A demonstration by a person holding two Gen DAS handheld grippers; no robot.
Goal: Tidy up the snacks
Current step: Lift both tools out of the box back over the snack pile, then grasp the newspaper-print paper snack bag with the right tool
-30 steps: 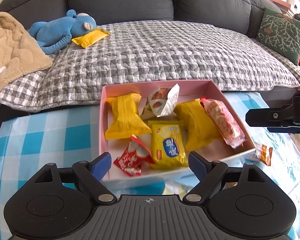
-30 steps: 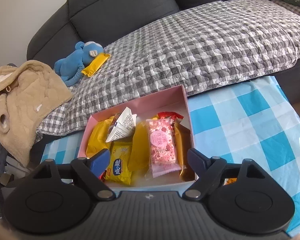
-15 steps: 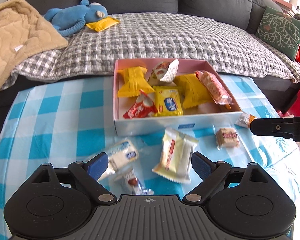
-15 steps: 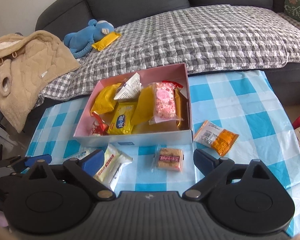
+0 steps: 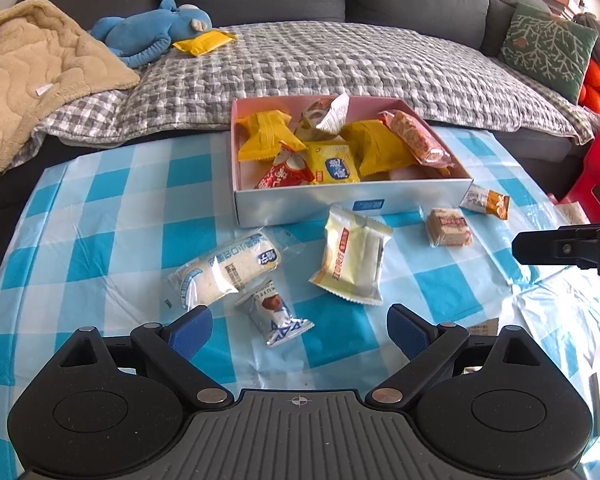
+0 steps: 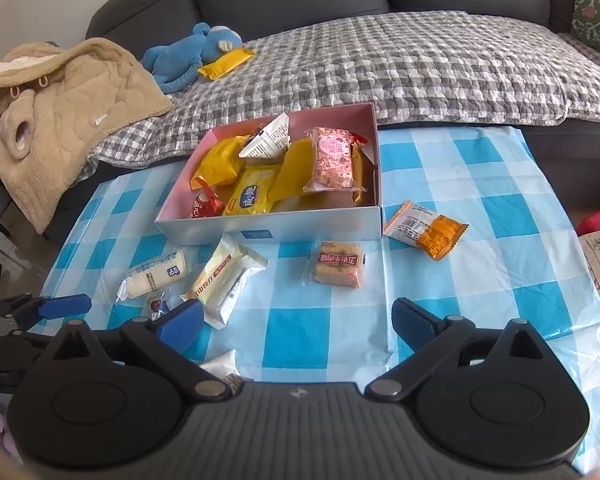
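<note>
A pink-lined box (image 5: 352, 204) (image 6: 268, 226) holds several snack packets on the blue checked tablecloth. In front of it lie a white roll packet (image 5: 228, 270) (image 6: 152, 276), a cream packet (image 5: 354, 258) (image 6: 224, 276), a small blue-white packet (image 5: 274, 312), a brown square cake (image 5: 448, 226) (image 6: 338, 264) and an orange-white packet (image 5: 485, 201) (image 6: 426, 230). My left gripper (image 5: 300, 330) is open and empty, just short of the small packet. My right gripper (image 6: 296, 320) is open and empty, short of the brown cake.
A grey sofa with a checked blanket (image 5: 340, 64) stands behind the table. On it lie a blue plush toy (image 5: 156, 30), a yellow packet (image 5: 204, 42), a beige jacket (image 5: 32, 76) and a green cushion (image 5: 548, 46). Another packet (image 6: 224, 368) lies under my right gripper.
Both grippers have pulled back from above the box toward the table's near side and stayed open. The loose packets in front of the box have come into view.
</note>
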